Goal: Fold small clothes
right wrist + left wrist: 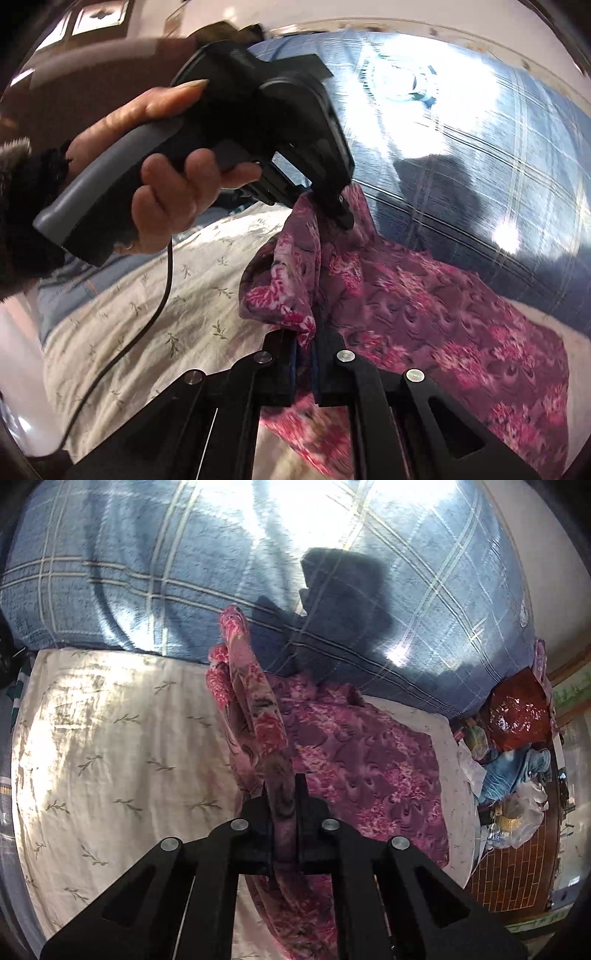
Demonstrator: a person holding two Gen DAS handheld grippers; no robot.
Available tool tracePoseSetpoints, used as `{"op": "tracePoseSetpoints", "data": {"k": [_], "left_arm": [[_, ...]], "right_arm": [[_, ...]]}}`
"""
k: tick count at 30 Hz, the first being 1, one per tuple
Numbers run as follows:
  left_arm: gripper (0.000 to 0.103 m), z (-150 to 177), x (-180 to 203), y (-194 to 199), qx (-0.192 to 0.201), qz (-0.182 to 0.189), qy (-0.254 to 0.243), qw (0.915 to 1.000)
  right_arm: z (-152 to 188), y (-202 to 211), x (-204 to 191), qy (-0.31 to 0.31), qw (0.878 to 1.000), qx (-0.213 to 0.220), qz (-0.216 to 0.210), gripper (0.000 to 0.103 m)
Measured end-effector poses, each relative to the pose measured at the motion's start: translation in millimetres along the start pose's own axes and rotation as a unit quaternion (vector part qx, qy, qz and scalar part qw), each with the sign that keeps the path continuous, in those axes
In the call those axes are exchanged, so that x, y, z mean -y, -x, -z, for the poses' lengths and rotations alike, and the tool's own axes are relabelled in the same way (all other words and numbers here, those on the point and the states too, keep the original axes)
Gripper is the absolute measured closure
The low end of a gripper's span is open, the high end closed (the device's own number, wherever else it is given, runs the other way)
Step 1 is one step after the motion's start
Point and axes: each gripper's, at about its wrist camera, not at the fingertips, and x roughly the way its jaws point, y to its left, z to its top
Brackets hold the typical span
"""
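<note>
Sunlit bed (110,738) under a cream leaf-print sheet, with a blue plaid blanket (110,572) bunched behind it, carries the work. Left tongs (282,812) are pressed together on a rolled edge of the floral garment (351,768); right tongs (303,354) pinch another edge of the same cloth, and the rest trails over the sheet. My worry: each grip takes only a narrow bunched strip, so a pull outward could slip the fabric free, or the hanging part could drag and crease the fold. Count: two tongs, one garment, one hand (166,184) visible, one sheet, one blanket, and a clutter heap (517,757) beside the bed.
</note>
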Motion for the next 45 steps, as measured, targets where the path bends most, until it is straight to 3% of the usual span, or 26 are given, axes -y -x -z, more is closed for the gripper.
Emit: {"op": "tracePoseSetpoints", "data": {"k": [4, 8, 11, 14, 16, 17, 19, 21, 24, 26, 28, 29, 30, 31, 33, 36, 40, 42, 45], "left_arm": [[0.097, -0.9, 57.3, -13.6, -0.005, 0.026, -0.033, 0.9991], [0.097, 7.8, 118.0, -60.0, -0.039, 0.026, -0.070, 0.9965], [0.097, 18.2, 152.8, -106.4, -0.071, -0.005, -0.098, 0.9926], [0.096, 25.9, 159.4, -141.9, -0.102, -0.057, -0.104, 0.9877], [0.095, 26.2, 160.1, -149.2, -0.109, -0.070, -0.096, 0.9870], [0.094, 24.0, 160.5, -147.7, -0.111, -0.070, -0.091, 0.9872], [0.090, 19.1, 161.8, -144.9, -0.124, -0.066, -0.083, 0.9866], [0.075, 17.1, 164.3, -145.1, -0.139, -0.061, -0.081, 0.9852], [0.057, 16.5, 171.2, -146.2, -0.149, -0.063, -0.082, 0.9834], [0.055, 22.0, 180.4, -151.9, -0.147, -0.086, -0.100, 0.9803], [0.056, 27.5, 186.2, -156.8, -0.143, -0.115, -0.118, 0.9759], [0.068, 30.7, 190.2, -157.6, -0.138, -0.134, -0.132, 0.9725], [0.090, 33.2, 193.2, -157.2, -0.132, -0.150, -0.143, 0.9693], [0.095, 35.8, 193.7, -155.7, -0.129, -0.153, -0.148, 0.9685], [0.096, 36.7, 192.9, -145.3, -0.115, -0.143, -0.130, 0.9744], [0.096, 37.2, 200.7, -123.4, -0.096, -0.099, -0.112, 0.9842], [0.096, 45.2, 239.9, -121.9, -0.085, -0.048, -0.138, 0.9856], [0.096, 49.7, 249.8, -137.2, -0.096, -0.029, -0.136, 0.9856], [0.096, 57.9, 245.8, -161.3, -0.118, -0.013, -0.098, 0.9880]], "right_arm": [[8.6, 30.2, 39.8, -0.058, 0.998, 0.007, 0.002, 0.098], [35.7, 56.0, 86.4, -0.132, 0.991, 0.000, 0.006, 0.098], [65.9, 59.6, 116.4, -0.192, 0.981, -0.018, 0.003, 0.098], [92.7, 51.5, 141.3, -0.256, 0.966, -0.039, -0.027, 0.098], [103.6, 48.5, 151.2, -0.285, 0.956, -0.039, -0.055, 0.097], [106.4, 48.9, 154.8, -0.293, 0.953, -0.035, -0.066, 0.091], [110.5, 49.7, 158.7, -0.302, 0.949, -0.028, -0.087, 0.088], [111.9, 49.8, 159.3, -0.306, 0.946, -0.023, -0.106, 0.074], [112.3, 48.2, 160.8, -0.311, 0.942, -0.017, -0.122, 0.067], [109.6, 44.0, 163.0, -0.313, 0.941, -0.015, -0.126, 0.065], [106.8, 37.3, 167.9, -0.311, 0.943, -0.013, -0.117, 0.068], [105.7, 34.2, 168.6, -0.309, 0.944, -0.017, -0.115, 0.078], [104.0, 31.4, 169.7, -0.310, 0.943, -0.021, -0.117, 0.095], [101.8, 30.5, 171.7, -0.313, 0.942, -0.019, -0.120, 0.095], [100.3, 41.8, 181.1, -0.323, 0.938, 0.003, -0.128, 0.095], [97.7, 63.6, 196.7, -0.349, 0.926, 0.033, -0.139, 0.095], [102.7, 98.6, 212.7, -0.351, 0.927, 0.067, -0.113, 0.095], [114.4, 107.3, 224.4, -0.363, 0.925, 0.067, -0.089, 0.095], [141.1, 96.4, 243.9, -0.404, 0.912, 0.025, -0.070, 0.095]]}}
